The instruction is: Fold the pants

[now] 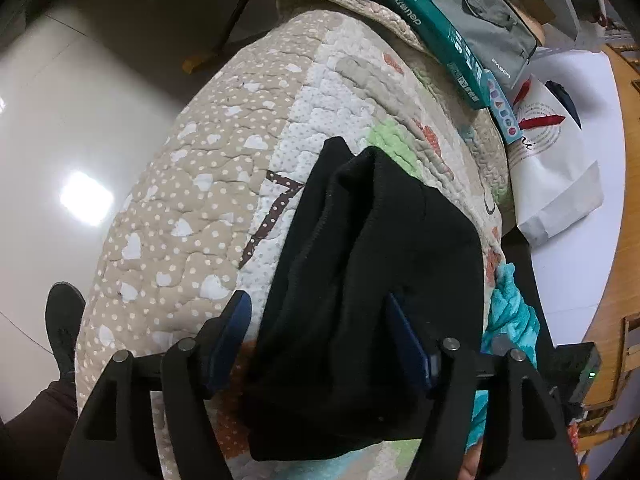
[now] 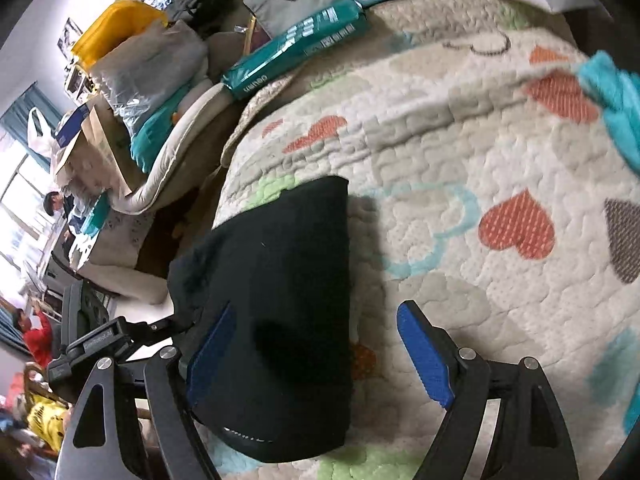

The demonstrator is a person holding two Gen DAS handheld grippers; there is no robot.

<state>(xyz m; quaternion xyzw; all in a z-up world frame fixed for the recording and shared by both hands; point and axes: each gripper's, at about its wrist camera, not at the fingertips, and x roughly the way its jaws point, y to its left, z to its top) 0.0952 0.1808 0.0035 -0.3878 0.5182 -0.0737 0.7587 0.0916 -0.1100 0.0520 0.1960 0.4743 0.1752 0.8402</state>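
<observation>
The black pants [image 1: 360, 280] lie folded into a thick bundle on a quilted heart-pattern blanket [image 1: 192, 208]. My left gripper [image 1: 320, 308] is open, its blue pads on either side of the bundle's near part. In the right wrist view the pants [image 2: 288, 312] show as a dark folded block on the blanket [image 2: 480, 152]. My right gripper [image 2: 316, 320] is open; its left pad [image 2: 212, 352] lies over the bundle, its right pad [image 2: 424, 356] is over bare blanket.
A teal box [image 1: 436, 36], a grey bag [image 1: 480, 12] and a white paper bag [image 1: 552, 168] lie at the blanket's far side. A turquoise fluffy cloth [image 2: 616, 108] lies on the blanket. Shiny floor [image 1: 80, 120] and my shoe [image 1: 64, 320] are at left.
</observation>
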